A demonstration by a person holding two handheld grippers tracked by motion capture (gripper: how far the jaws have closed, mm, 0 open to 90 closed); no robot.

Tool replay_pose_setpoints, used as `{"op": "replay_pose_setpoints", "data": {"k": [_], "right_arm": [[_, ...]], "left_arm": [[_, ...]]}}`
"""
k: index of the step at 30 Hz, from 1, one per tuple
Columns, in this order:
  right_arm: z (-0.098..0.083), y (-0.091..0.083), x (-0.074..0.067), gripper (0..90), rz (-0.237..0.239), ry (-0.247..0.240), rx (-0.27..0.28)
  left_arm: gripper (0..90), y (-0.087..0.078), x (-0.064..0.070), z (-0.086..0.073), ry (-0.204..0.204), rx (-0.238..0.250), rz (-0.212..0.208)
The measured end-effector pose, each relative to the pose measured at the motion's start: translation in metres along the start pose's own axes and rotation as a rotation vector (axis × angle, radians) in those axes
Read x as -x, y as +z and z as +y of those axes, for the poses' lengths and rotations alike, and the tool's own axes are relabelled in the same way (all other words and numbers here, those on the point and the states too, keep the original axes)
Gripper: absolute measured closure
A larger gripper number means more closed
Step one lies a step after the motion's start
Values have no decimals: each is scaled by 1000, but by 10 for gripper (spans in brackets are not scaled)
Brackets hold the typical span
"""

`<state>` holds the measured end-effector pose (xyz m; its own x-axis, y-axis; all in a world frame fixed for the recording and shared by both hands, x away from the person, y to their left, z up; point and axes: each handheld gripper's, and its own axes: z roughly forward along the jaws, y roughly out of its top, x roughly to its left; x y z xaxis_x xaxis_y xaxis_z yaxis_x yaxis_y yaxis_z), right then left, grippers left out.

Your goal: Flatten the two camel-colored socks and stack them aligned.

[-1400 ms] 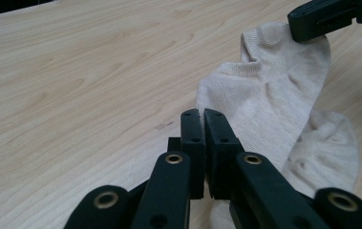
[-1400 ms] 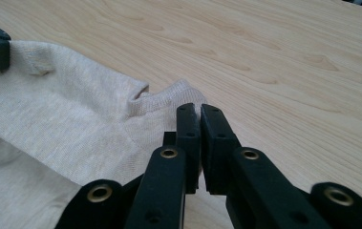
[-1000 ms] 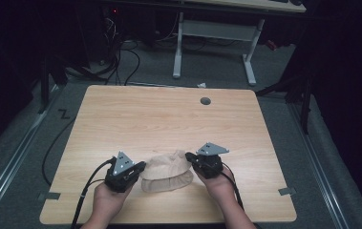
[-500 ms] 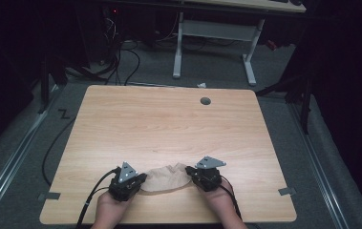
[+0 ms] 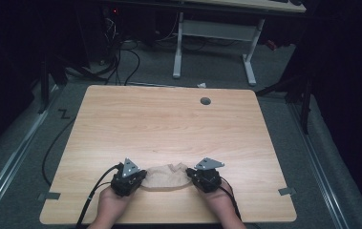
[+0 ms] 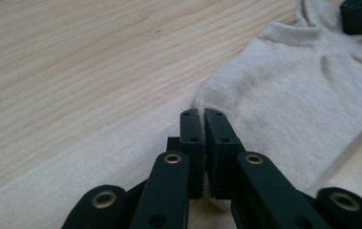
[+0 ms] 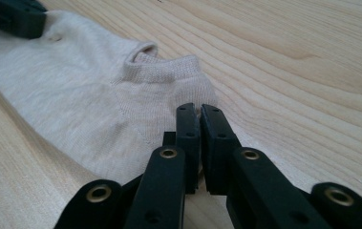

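On the bare wooden table (image 5: 169, 124), whose cable hole (image 5: 205, 101) sits far right, a beige sock (image 5: 166, 176) lies flat near the front edge, stretched between left gripper (image 5: 138, 179) and right gripper (image 5: 193, 177), both clamped on its ends.

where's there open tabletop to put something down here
Nearly all of the wooden table is bare: the whole stretch from the sock up to the cable hole at the far edge, plus both side margins. It is crowded only at the near edge, where the left gripper and right gripper pinch the sock's ends.
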<state>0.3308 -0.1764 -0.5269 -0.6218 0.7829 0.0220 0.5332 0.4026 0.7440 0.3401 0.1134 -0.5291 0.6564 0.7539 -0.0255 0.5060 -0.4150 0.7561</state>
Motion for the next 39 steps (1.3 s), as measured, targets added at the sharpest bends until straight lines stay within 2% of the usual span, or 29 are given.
{"op": "replay_pose_setpoints", "data": {"k": [3, 6, 12, 14, 16, 20, 26, 30, 33, 35, 37, 39], "right_arm": [[1, 2, -1, 868, 6, 1, -2], [3, 6, -3, 866, 1, -1, 1], [3, 7, -1, 844, -24, -12, 4], [2, 7, 1, 818, -21, 7, 7], [2, 5, 3, 765, -11, 23, 21], [4, -7, 10, 705, -14, 63, 91], [2, -16, 23, 605, -75, 93, 142], [3, -15, 33, 547, -120, 104, 137], [4, -15, 41, 513, -164, 104, 133], [3, -17, 46, 494, -200, 104, 135], [-3, -25, 51, 491, -268, 83, 166], [-15, -36, 58, 490, -310, 108, 201]], "left_arm": [[865, 5, -9, 4, -1, 1, 20], [862, 9, -15, 7, -9, 2, 21], [820, 10, -12, 7, 4, 8, 22], [800, 9, -12, 6, -1, 9, 16], [724, 7, -12, 7, -1, 20, 14], [595, -2, -17, 7, -11, 64, 22], [499, -15, -42, 0, -28, 102, 64], [447, -24, -67, -7, -41, 86, 112], [429, -35, -87, -15, -67, 83, 145], [423, -43, -95, -25, -86, 80, 150], [423, -55, -98, -42, -95, 96, 152], [454, -64, -104, -49, -123, 102, 122]]}}
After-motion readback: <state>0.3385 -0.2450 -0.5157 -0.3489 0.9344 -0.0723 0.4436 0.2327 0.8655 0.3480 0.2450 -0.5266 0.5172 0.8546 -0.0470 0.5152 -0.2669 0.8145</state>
